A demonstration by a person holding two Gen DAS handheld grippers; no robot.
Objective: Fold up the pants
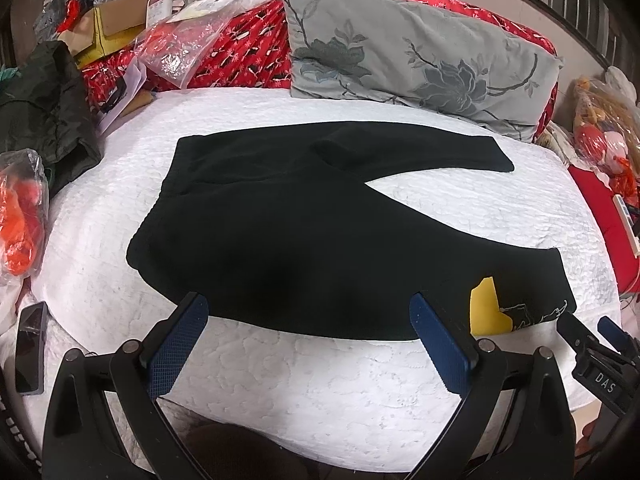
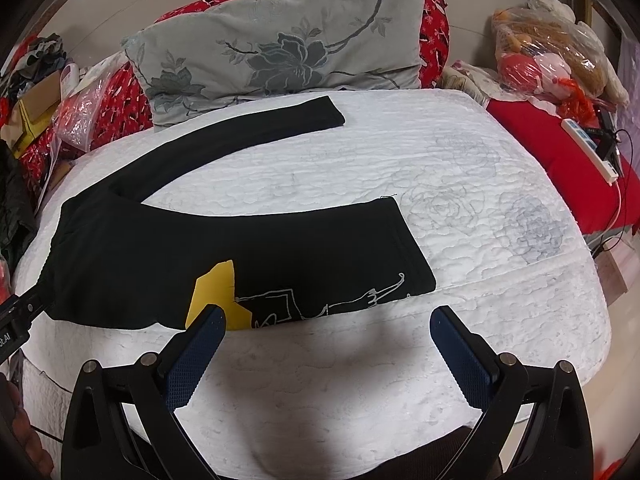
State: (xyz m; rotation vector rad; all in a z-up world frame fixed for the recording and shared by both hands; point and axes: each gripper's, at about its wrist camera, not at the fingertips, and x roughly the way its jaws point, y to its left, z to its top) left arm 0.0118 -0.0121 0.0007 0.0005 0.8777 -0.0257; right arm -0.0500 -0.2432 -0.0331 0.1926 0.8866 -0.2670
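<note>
- black pants [image 1: 304,216] laid flat on the white quilt [image 1: 320,380], legs splayed in a V, waistband away from the yellow patch [image 2: 216,294]
- left gripper [image 1: 308,336] jaws wide apart, holding nothing, just short of the pants' near edge
- right gripper [image 2: 326,340] same deal, gaping and empty by the yellow patch

A white quilted bed [image 1: 360,380] carries a grey floral pillow [image 1: 420,52] propped against a red patterned quilt [image 1: 240,44]. A phone [image 1: 30,348] lies at its left edge (screen up), and a power strip [image 2: 588,148] rests on a red cushion [image 2: 560,168].
</note>
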